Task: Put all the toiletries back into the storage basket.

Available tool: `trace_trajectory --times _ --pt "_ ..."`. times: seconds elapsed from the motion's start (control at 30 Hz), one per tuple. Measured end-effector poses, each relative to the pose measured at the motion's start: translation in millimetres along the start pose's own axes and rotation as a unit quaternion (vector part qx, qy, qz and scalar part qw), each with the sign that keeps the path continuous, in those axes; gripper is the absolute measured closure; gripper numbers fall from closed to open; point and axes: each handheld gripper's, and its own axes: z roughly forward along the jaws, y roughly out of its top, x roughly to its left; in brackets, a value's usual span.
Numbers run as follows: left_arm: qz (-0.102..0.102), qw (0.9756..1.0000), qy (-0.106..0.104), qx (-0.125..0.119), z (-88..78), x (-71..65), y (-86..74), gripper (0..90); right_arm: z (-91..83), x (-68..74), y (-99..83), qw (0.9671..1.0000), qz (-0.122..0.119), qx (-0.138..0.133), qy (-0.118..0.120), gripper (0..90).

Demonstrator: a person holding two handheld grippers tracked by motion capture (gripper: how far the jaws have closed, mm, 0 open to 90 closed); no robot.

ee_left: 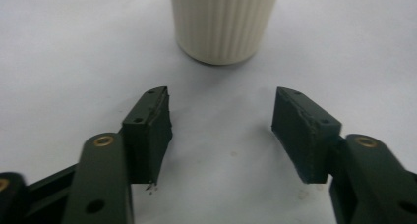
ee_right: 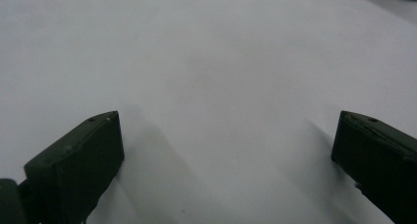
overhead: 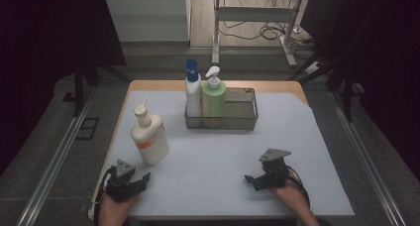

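Dim room; cream bottle (ee_left: 224, 22) cut off above left gripper's (ee_left: 221, 130) parted, empty fingers; right gripper (ee_right: 226, 160) wide.

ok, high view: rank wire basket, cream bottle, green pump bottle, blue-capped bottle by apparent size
1. wire basket
2. cream bottle, though it stands nearer the camera
3. blue-capped bottle and green pump bottle: too alike to rank, both partly behind the basket wall

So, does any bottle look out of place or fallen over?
The cream bottle stands on the table, outside the wire basket that holds the blue-capped bottle and green bottle. All three look upright; no spill or damage shows.
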Motion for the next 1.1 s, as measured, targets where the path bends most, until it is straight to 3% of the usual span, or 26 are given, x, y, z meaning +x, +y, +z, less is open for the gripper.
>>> trace_trajectory --times 0.13,0.27,0.33,0.77,1.1 --pt "0.000 1.0000 -0.004 0.005 -1.1 2.7 4.1 45.2 0.1 0.1 -0.1 1.0000 0.000 -0.001 0.000 0.0" --pt "-0.002 0.9999 -0.006 0.010 -0.3 5.9 7.8 57.2 0.1 0.0 -0.1 1.0000 0.000 -0.001 0.000 0.0" --pt "0.006 0.9999 0.003 0.015 0.1 8.5 9.8 59.2 0.1 0.0 -0.2 1.0000 0.000 -0.001 0.000 0.0" --pt "-0.010 0.9999 -0.003 0.002 4.7 36.0 23.4 89.1 0.2 0.0 -0.2 1.0000 0.001 -0.001 0.000 0.0" --pt "-0.013 0.9999 -0.008 -0.006 18.7 50.6 41.8 89.3 0.2 -0.1 -0.3 1.0000 0.001 -0.001 0.000 0.0"
